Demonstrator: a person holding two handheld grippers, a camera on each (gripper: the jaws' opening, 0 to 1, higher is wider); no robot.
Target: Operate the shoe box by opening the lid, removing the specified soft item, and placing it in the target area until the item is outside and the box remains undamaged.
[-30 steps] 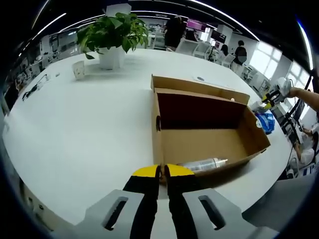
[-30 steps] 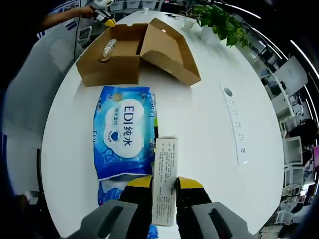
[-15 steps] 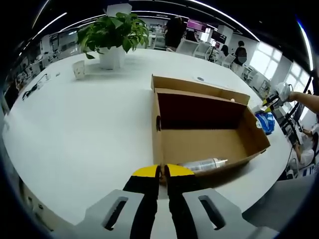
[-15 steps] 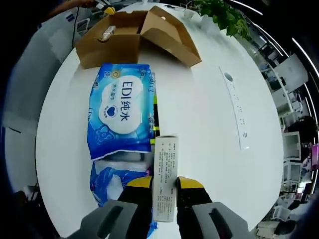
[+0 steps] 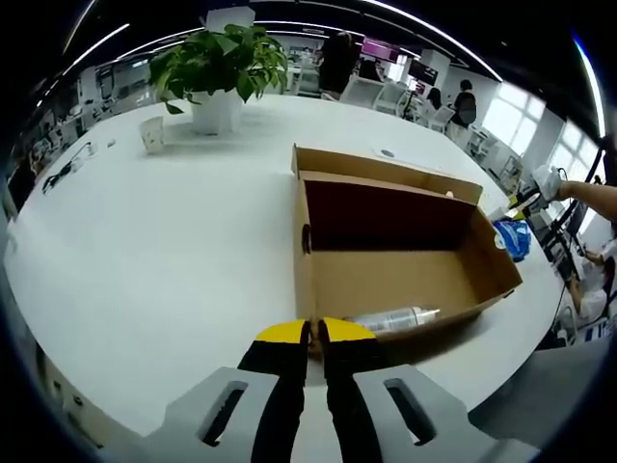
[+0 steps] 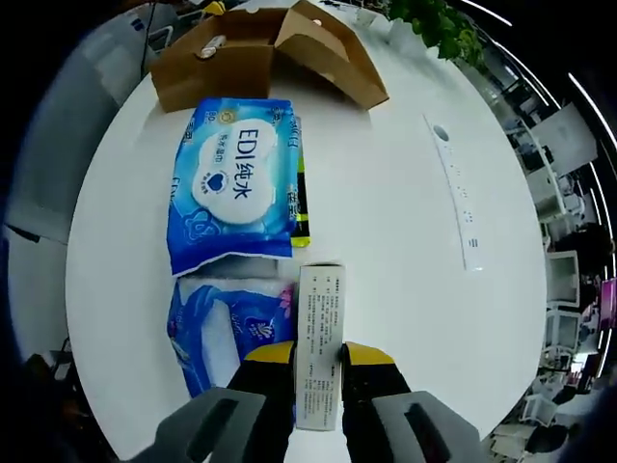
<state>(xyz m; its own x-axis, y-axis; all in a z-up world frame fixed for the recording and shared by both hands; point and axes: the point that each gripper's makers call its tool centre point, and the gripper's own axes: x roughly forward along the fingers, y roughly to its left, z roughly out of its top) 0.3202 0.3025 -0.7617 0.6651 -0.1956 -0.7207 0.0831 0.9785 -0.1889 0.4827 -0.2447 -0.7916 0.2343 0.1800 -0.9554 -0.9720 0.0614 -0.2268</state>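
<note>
Our right gripper (image 6: 317, 355) is clenched on a slim white carton (image 6: 319, 340), printed in small text, which stands up between the jaws above the worktop (image 6: 405, 222). Just beside it to the left lie two blue packs of wipes: a large one (image 6: 234, 183) and a smaller one (image 6: 224, 318) nearer us. These look to us like the soft items, already outside the shoe box (image 6: 260, 53), which sits open farther off. To do this step well, we judge the carton should come down flat on bare white surface to the right of the packs, not on their edges, and the jaws should part only once it rests. Our left gripper (image 5: 311, 335) has its jaws pressed together on nothing, at the near wall of the shoe box (image 5: 386, 256); a clear bottle (image 5: 393, 318) lies inside. We should keep it off the cardboard so nothing creases
</note>
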